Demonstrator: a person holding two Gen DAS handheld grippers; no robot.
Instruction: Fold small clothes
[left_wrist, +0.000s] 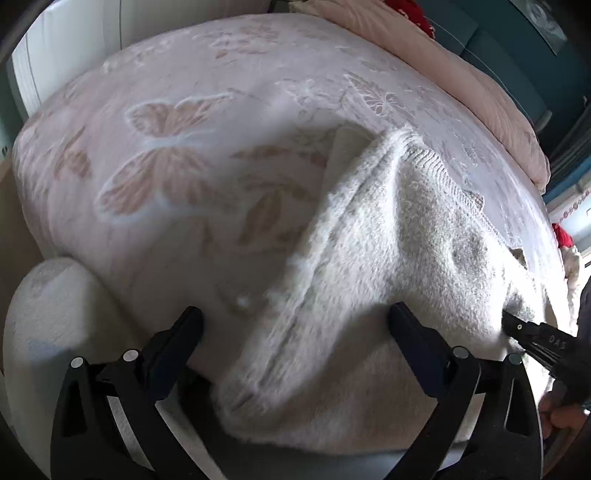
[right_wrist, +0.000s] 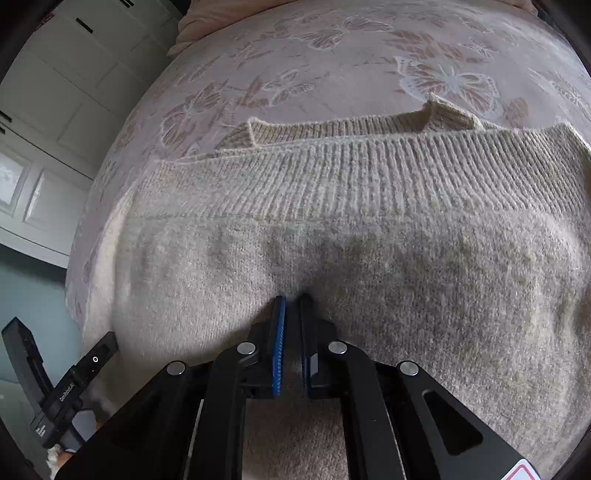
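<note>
Right gripper (right_wrist: 291, 299): jaws pressed together, pinching a ridge of the cream knit sweater (right_wrist: 369, 266) just below its ribbed hem band (right_wrist: 369, 177).
Left gripper (left_wrist: 295, 317): jaws spread wide; a long fold of the sweater (left_wrist: 369, 258) runs between the fingers, and neither pad presses on it.
Sweater: lies on the pink butterfly-print blanket (left_wrist: 166, 155), near the blanket's closest edge. In the right wrist view the ribbed hem band lies across the far side, with a second ribbed edge (right_wrist: 369, 125) peeping out just beyond it, so the knit is layered there.
Surroundings: white wardrobe doors (right_wrist: 55, 110) stand beyond the blanket's side; something red (left_wrist: 413, 14) lies past its far end.
Done, as I judge it: at least one fold seems laid, since two ribbed edges lie stacked.
Left: the pile looks lumpy and uneven; it probably needs another fold and some smoothing flat.
</note>
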